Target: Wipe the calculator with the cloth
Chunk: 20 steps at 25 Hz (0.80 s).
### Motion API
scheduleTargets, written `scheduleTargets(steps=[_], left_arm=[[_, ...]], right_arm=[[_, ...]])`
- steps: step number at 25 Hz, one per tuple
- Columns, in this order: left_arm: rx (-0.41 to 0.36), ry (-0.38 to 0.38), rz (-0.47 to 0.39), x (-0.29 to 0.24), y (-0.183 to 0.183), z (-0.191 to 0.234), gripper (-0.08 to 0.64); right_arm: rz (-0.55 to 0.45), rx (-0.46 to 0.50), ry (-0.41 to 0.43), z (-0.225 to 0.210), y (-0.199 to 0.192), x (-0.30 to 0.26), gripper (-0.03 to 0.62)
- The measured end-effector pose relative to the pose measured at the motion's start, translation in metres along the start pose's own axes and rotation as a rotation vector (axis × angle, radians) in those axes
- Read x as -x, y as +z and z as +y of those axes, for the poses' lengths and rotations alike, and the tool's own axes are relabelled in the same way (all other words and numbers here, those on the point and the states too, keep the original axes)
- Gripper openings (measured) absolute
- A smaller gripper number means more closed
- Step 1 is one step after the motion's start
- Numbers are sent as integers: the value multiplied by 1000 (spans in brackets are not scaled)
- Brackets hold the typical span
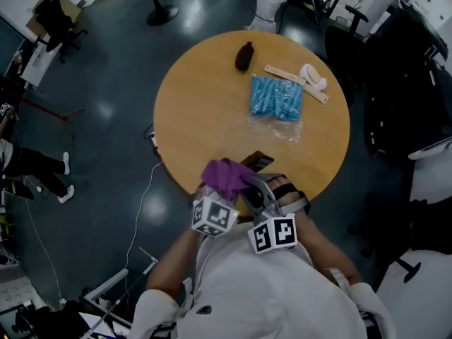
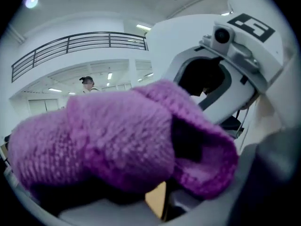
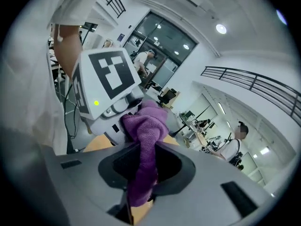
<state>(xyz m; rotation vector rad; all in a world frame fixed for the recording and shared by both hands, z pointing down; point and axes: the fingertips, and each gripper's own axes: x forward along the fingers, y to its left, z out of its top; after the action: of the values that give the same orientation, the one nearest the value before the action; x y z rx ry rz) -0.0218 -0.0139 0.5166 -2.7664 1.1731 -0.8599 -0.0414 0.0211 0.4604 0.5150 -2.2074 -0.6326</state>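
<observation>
Left gripper (image 2: 155, 197), right gripper (image 3: 141, 182) both clamped on cloth (image 1: 226, 176), table (image 1: 212, 119) near edge. Soft, limp, light; take by bunched fold.

purple cloth (image 1: 226, 176), dk calculator (image 1: 258, 162), tan table (image 1: 205, 111), blue pkt (image 1: 276, 97)

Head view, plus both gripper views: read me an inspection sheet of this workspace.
Surface: round wooden table.
Job's things: purple cloth bunched above the table's near edge; calculator partly hidden behind it.
Clutter: blue packet, dark brown object, beige strip.
Grippers: left gripper and right gripper both have jaws shut on the cloth.
Cables: white cable on the floor.
Surroundings: dark floor, office chair.
</observation>
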Motion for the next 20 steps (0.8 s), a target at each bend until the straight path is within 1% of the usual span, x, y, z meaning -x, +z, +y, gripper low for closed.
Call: scheduleTargets(steps=[3,4,6,8,10,12,14,16,18,20], left_arm=[[-45,27,18,2,-1,-3,44],[-49,36,19,4,-2,-3,44],[-29,43,4,6,-3,-4,44],[-16,50,-15,11,-4,-3,44],[-23,60,-30,15,-5,-2,44],[-28,66,-58,21,-2,1,44],[-24,70,-102,29,6,3,44],[-45,72,-149,35,16,5,44],[-106,64,-192,40,25,4,44],[-184,60,-217,45,33,3,44]], right_arm=[[56,10,-24,0,-4,-6,83],[77,15,-44,-2,-7,-7,83],[119,8,-96,-9,-15,-7,83],[139,-41,-132,-20,-25,-4,83],[149,-96,-156,-32,-33,1,83],[161,-129,-176,-43,-43,5,83],[156,-176,-170,-50,-52,8,83],[124,-253,-142,-54,-57,10,83],[90,-328,-107,-57,-60,13,83],[58,-388,-67,-58,-62,16,83]])
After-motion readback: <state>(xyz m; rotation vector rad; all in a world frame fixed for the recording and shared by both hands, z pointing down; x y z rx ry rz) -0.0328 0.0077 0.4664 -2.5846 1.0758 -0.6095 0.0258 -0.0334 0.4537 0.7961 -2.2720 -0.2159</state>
